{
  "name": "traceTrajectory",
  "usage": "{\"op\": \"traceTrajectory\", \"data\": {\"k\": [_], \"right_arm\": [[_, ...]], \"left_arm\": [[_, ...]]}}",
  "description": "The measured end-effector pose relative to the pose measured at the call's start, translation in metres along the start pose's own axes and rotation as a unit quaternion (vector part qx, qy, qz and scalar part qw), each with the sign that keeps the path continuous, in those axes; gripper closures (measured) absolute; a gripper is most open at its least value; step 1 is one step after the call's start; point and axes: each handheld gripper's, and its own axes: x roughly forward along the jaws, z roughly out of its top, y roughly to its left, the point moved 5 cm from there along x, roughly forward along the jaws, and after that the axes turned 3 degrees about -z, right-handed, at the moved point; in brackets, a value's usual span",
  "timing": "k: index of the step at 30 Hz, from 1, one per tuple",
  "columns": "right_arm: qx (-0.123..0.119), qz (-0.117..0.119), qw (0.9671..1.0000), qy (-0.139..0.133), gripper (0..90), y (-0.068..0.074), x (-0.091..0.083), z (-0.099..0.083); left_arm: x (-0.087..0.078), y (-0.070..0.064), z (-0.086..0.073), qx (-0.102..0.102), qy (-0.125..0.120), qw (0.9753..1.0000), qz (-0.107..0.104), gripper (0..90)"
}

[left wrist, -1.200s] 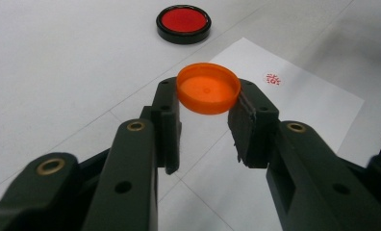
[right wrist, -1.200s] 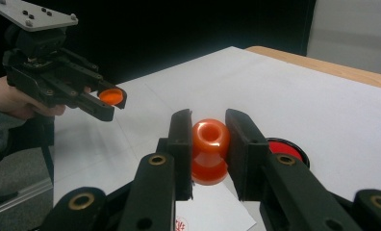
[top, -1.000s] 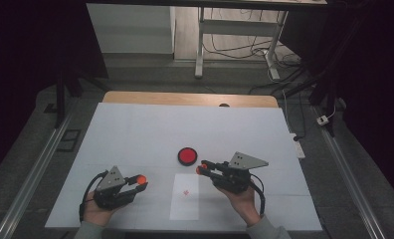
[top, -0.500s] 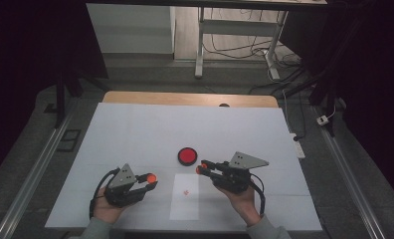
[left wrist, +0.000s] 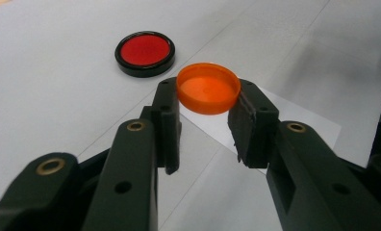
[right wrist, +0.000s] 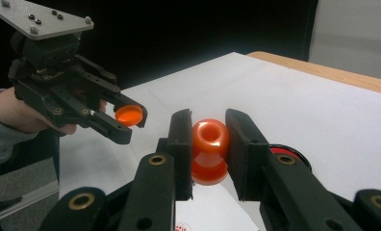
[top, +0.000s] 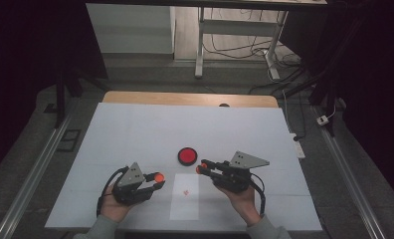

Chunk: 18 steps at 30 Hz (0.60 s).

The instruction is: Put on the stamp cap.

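The left gripper (top: 155, 180) held an orange cap (left wrist: 208, 88) at the tips of its jaws, one jaw on each side of the rim. The cap sat level, hollow side up, lifted off the counter (top: 135, 129). The gripper pointed right and slightly away from the person, its grey plate on top, with the left hand (top: 116, 205) wrapped around the body from below and the forearm coming in from the bottom edge. In the right gripper view the same gripper (right wrist: 130, 118) appeared tilted down toward the counter, the cap (right wrist: 129, 115) pinched at its end.

The right gripper (top: 201, 168) was clamped on an orange bottle (right wrist: 209, 151), a small rounded piece with its open mouth facing the camera, gripped across its upper part and held above the counter. This gripper pointed left, toward the other one, with the right hand (top: 241, 197) underneath and the wrist angled inward. The two gripper tips stood near each other but apart, the cap and the bottle not touching.

Below and between them lay a white sheet (top: 184, 198) with a small red mark. Just beyond it, on the counter, rested a black dish (top: 187, 156) with a red centre, nearer the right gripper's tips.
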Motion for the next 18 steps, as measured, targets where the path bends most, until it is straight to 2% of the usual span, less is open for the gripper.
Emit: {"op": "traceTrajectory", "data": {"k": [18], "right_arm": [[0.002,0.002,1.0,-0.004,72.5,0.001,0.0,0.002]], "left_arm": [[0.016,-0.01,0.009,0.018,0.009,0.9997,-0.013,65.2]]}}
